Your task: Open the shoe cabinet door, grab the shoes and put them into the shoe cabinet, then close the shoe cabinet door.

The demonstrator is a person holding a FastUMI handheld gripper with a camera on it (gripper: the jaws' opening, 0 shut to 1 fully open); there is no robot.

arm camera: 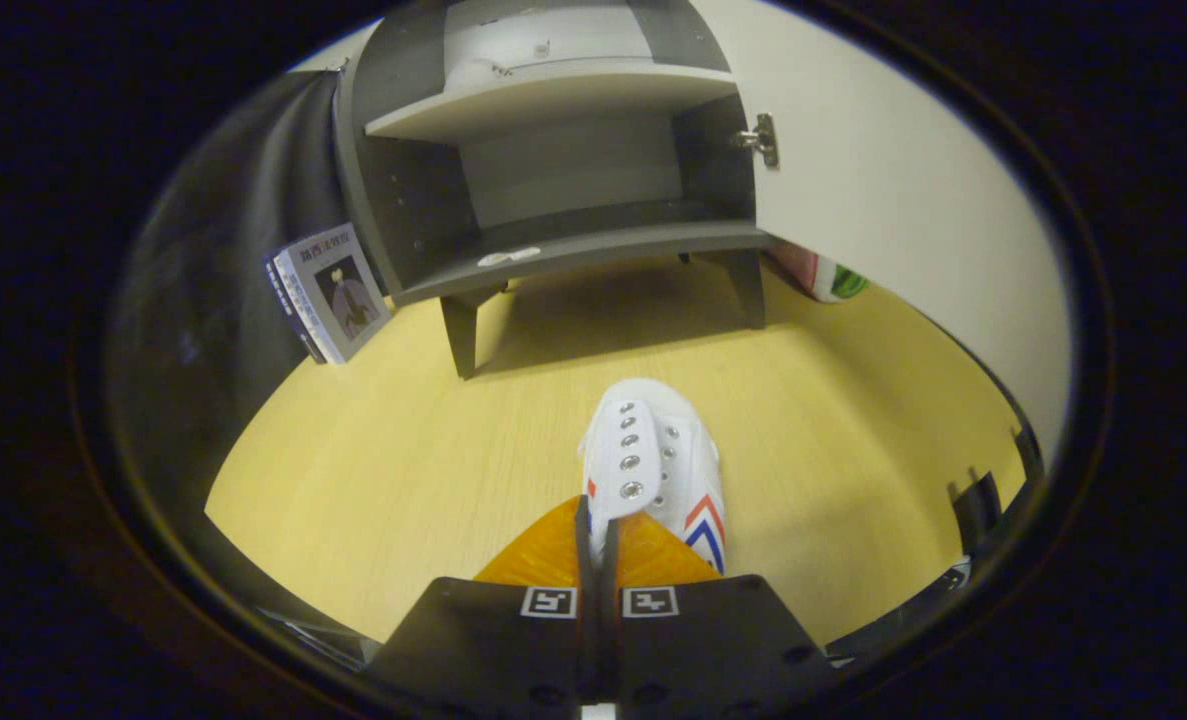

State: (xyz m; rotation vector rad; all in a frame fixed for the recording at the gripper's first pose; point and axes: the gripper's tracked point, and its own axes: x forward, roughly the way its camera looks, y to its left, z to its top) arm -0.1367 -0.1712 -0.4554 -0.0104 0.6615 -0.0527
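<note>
A white sneaker with metal eyelets and red and blue stripes points away from me toward the cabinet. My gripper is shut on the sneaker, both fingers pinching the edge of its opening. The grey shoe cabinet stands on short legs beyond the shoe, with two shelves showing inside. Its white door is swung wide open to the right, a metal hinge at its inner edge. A small pale strip lies on the lower shelf.
A book leans against the dark wall left of the cabinet. A red, white and green package lies behind the open door. Pale wooden floor spreads between me and the cabinet. A dark stand sits at the right.
</note>
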